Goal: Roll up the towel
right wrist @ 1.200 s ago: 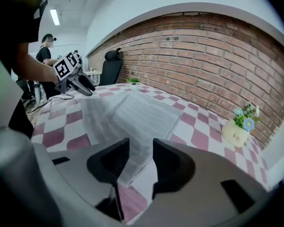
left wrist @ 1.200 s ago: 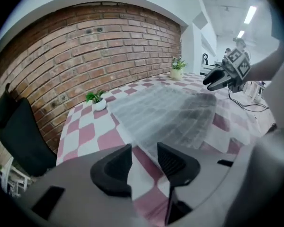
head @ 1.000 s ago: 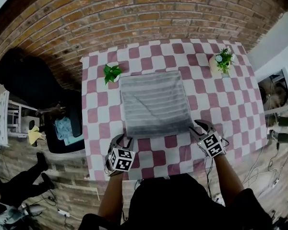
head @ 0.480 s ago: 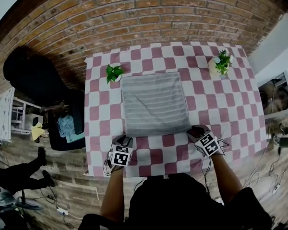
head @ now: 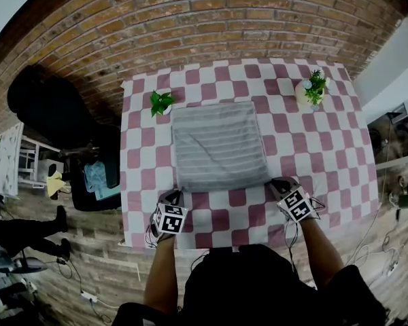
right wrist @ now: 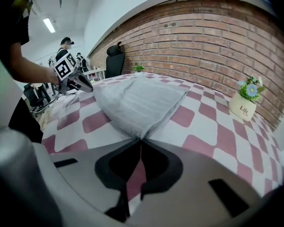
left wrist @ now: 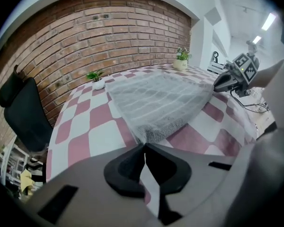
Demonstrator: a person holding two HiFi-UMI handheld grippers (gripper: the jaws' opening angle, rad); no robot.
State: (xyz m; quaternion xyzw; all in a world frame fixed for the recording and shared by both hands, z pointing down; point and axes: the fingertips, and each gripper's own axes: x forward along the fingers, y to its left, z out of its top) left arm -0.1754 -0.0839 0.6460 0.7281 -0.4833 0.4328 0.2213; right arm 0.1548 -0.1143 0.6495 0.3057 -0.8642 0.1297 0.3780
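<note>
On the checked tabletop (head: 306, 148) the grey towel (head: 219, 148) lies flat. It looks soft, light and floppy. The left hand-held gripper (left wrist: 144, 144) and the right hand-held gripper (right wrist: 141, 140) have just closed, each pinching a near corner, a good hold.

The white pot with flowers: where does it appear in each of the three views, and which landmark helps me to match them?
Head view: the white flower pot stands upper right, near the table's far right corner.
Left gripper view: the pot is right of centre, high, at the table's far edge.
Right gripper view: the pot is at the right side, middle height.
Shared landmark: the grey towel, central in all three views.
</note>
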